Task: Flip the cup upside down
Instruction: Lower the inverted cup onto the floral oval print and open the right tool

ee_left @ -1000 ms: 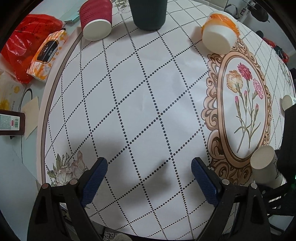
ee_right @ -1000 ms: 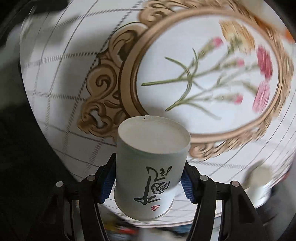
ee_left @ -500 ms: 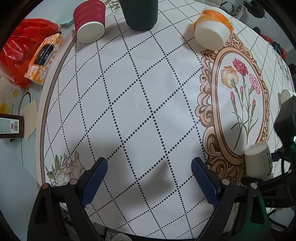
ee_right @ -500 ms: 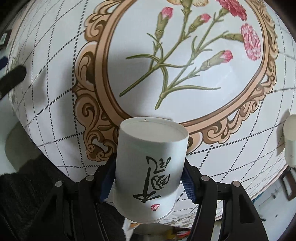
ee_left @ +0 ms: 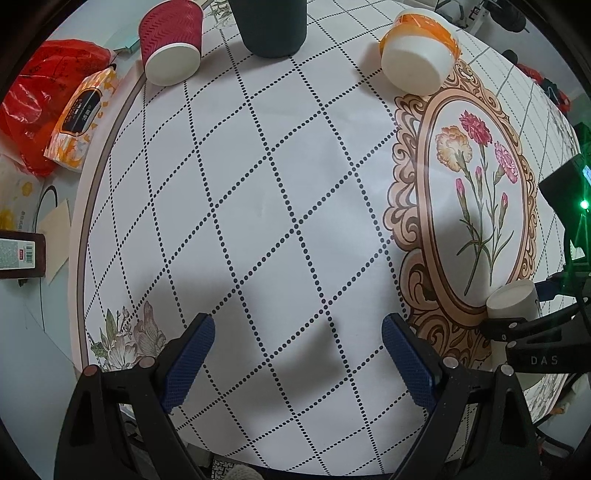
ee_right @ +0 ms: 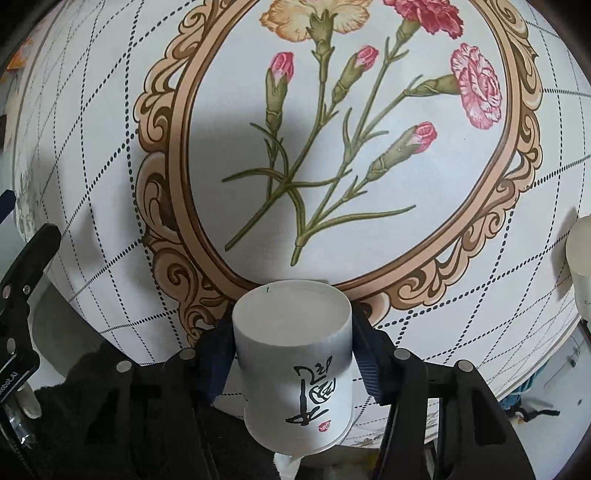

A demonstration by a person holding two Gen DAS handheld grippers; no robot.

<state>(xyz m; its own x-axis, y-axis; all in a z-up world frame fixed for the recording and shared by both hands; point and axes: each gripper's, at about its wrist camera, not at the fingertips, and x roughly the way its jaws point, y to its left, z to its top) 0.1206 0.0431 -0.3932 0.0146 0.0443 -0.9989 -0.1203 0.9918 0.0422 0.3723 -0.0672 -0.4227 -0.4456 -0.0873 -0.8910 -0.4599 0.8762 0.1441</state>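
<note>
- Tabletop (ee_left: 280, 192): round, white cloth with dotted diamond grid; ornate oval frame of carnations (ee_right: 351, 122) printed on its right part.
- Dark green cylinder (ee_left: 272, 26) at far edge, centre; only its lower part is in my left view.
- Red plastic bag (ee_left: 33, 96) off the far-left edge, orange tissue pack (ee_left: 81, 122) beside it.
- Red ripple cup (ee_left: 170, 40) far left, bottom facing the camera.
- Orange-and-white cup (ee_left: 421, 51) far right, just beyond the oval frame, white bottom facing me.
- My right tongs (ee_right: 293, 354): closed on the white paper cup (ee_right: 295, 362), blue pads pressing both sides. Cup has black brush lettering and a small red stamp; its flat closed bottom points away from me, toward the cloth, rim end nearest the camera.
- In the left view that cup (ee_left: 513, 301) sits at the near-right edge of the oval frame; can't tell whether it touches the cloth.
- My left tongs (ee_left: 299, 354): open wide, nothing between the pads, hanging over the near grid area.
</note>
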